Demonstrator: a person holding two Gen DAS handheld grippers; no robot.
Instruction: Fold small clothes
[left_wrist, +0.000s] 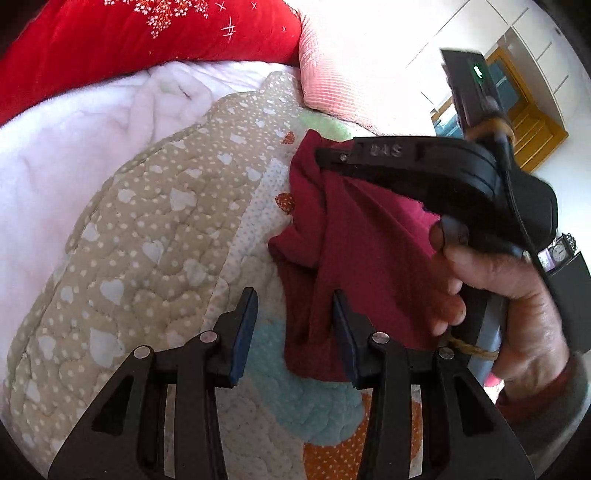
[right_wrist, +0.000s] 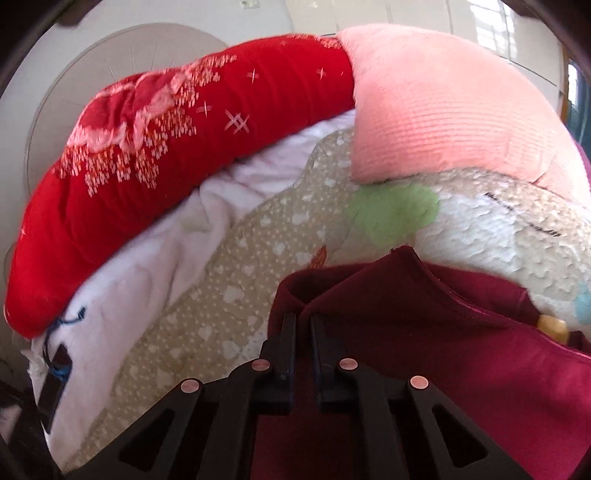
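A dark red small garment (left_wrist: 351, 240) lies bunched on a patterned quilt (left_wrist: 147, 240). My left gripper (left_wrist: 294, 301) hovers open at the garment's near left edge; its right finger is over the cloth, and the pads do not press on it. The right gripper (left_wrist: 328, 157), held by a hand (left_wrist: 498, 280), reaches in from the right and pinches the garment's far upper edge. In the right wrist view the right gripper (right_wrist: 303, 321) is shut on a raised fold of the dark red garment (right_wrist: 406, 314), which drapes down to the right.
A red embroidered pillow (left_wrist: 129, 37) and a pink ribbed pillow (left_wrist: 332, 74) lie along the far side. A white fleece blanket (left_wrist: 74, 147) spreads left of the quilt. A wooden door (left_wrist: 524, 110) and a small clock (left_wrist: 559, 251) stand at the right.
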